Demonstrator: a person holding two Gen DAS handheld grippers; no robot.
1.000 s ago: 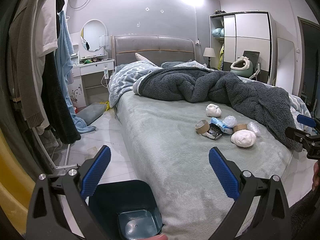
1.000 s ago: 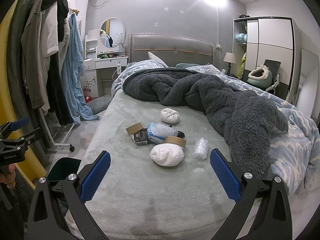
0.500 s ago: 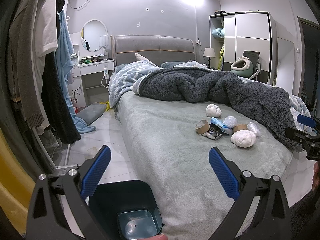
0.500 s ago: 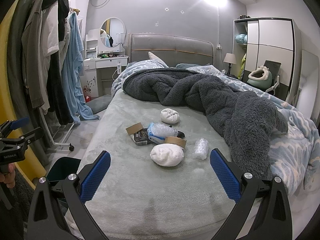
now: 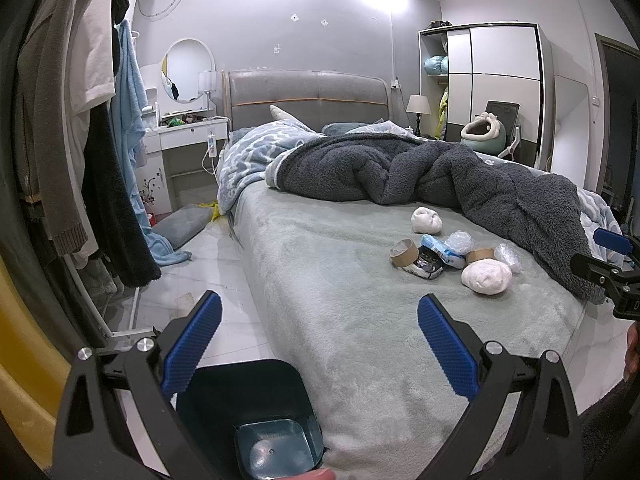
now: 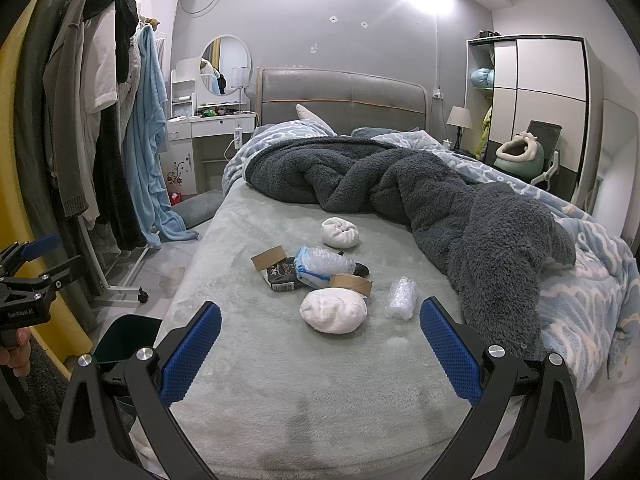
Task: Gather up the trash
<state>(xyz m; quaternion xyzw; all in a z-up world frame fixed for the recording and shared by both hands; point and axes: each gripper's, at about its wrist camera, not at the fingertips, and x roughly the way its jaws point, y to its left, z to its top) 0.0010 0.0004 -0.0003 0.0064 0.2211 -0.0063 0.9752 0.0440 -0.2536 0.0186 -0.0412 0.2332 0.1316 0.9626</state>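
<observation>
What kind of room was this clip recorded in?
A lived-in bedroom, it seems. A bed with a padded headboard and rumpled dark blanket fills the middle; a dressing table with a round mirror stands by the wall.

Lying on the pale green bed cover (image 6: 248, 364) are two white crumpled paper balls (image 6: 333, 311) (image 6: 339, 232), two brown cardboard tape rolls (image 6: 351, 283) (image 6: 269, 257), two clear plastic wraps (image 6: 401, 298) (image 6: 324, 263), possibly more, and one black packet (image 6: 282, 276). One dark teal bin (image 5: 244, 408) is standing near left.
</observation>
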